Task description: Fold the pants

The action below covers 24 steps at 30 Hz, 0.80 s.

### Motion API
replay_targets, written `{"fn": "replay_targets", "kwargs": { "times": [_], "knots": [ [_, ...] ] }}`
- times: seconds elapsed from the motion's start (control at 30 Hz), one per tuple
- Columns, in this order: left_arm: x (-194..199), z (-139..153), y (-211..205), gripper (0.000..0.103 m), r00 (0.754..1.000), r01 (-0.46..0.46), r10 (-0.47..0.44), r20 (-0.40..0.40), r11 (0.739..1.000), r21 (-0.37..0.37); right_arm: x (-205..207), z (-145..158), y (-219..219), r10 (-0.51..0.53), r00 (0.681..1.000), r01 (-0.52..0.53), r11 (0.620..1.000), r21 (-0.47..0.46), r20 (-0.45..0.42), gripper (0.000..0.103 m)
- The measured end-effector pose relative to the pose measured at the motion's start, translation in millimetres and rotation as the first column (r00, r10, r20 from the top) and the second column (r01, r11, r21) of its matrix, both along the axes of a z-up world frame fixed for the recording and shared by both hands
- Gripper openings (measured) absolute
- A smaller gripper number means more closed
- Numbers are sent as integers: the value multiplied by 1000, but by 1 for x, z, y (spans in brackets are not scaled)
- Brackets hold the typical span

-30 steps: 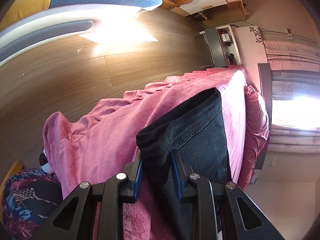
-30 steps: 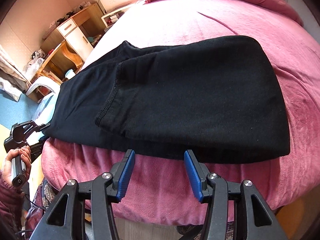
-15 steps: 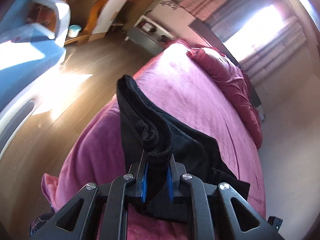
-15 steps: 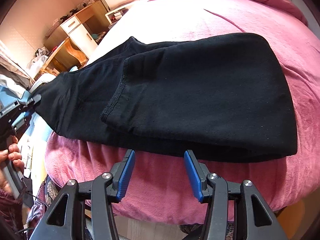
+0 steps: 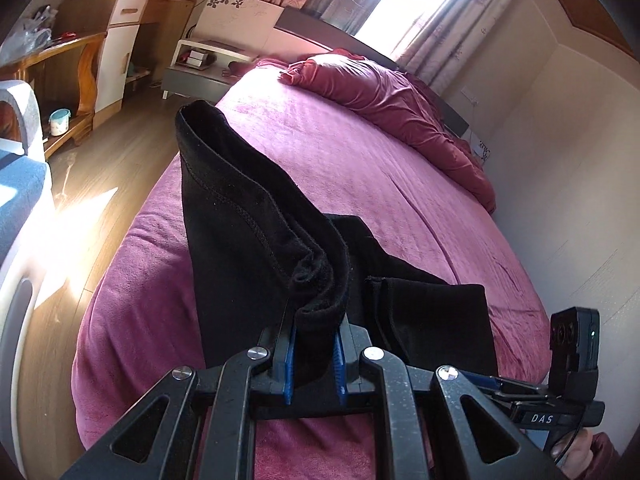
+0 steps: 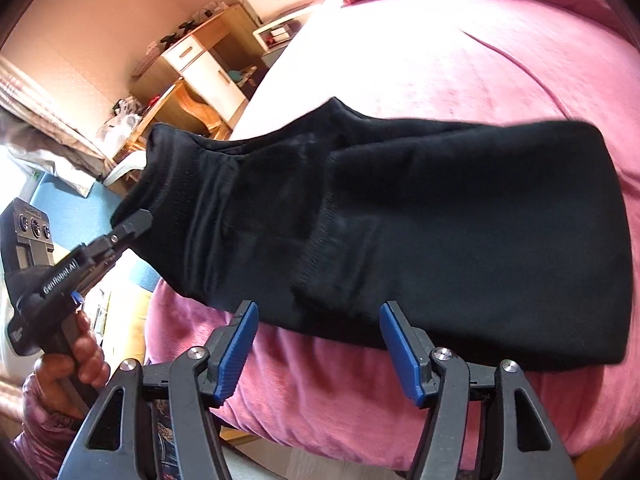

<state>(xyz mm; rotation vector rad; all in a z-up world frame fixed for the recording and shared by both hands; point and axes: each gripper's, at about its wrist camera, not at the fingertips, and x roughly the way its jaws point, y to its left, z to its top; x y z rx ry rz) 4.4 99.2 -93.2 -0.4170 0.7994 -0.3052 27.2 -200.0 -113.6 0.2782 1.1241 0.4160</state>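
Black pants (image 6: 440,220), folded lengthwise, lie on the pink bed (image 6: 480,60). My left gripper (image 5: 314,354) is shut on the pants' left end (image 5: 256,216) and holds it lifted off the bed, the fabric bunched between its blue pads. The left gripper also shows in the right wrist view (image 6: 132,228) at the raised end. My right gripper (image 6: 316,348) is open and empty, just in front of the pants' near edge by the bed's front edge. The pants' right end lies flat.
A pink duvet (image 5: 392,96) is piled at the head of the bed. A bedside table (image 5: 200,68), a wooden desk and a white cabinet (image 5: 116,48) stand on the wood floor left of the bed. A wall runs along the bed's right side.
My left gripper has shut on the pants' left end and lifted it, swinging round to face along the bed. The right gripper has stayed open in front of the pants.
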Motion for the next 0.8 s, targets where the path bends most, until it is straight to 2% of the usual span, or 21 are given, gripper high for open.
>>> {"fn": "replay_targets", "kwargs": {
  "times": [0.13, 0.27, 0.47, 0.6, 0.8],
  "knots": [
    [-1, -2, 5, 14, 1000, -6, 6, -2, 1000, 1, 20, 15, 25, 55, 998, -56, 997, 44, 21, 76],
    [-3, -2, 4, 14, 1000, 0, 0, 5, 1000, 16, 39, 24, 53, 109, 994, -111, 992, 65, 30, 80],
    [-2, -2, 2, 14, 1000, 2, -2, 8, 1000, 15, 63, 37, 94, 197, 979, -199, 980, 30, 51, 80],
    [-5, 0, 0, 14, 1000, 12, -12, 20, 999, 30, 82, 46, 118, 229, 971, -232, 972, 37, 62, 80],
    [-7, 3, -7, 14, 999, 34, -36, 36, 998, 53, 112, 53, 161, 322, 945, -323, 946, 9, 62, 80]
  ]
}}
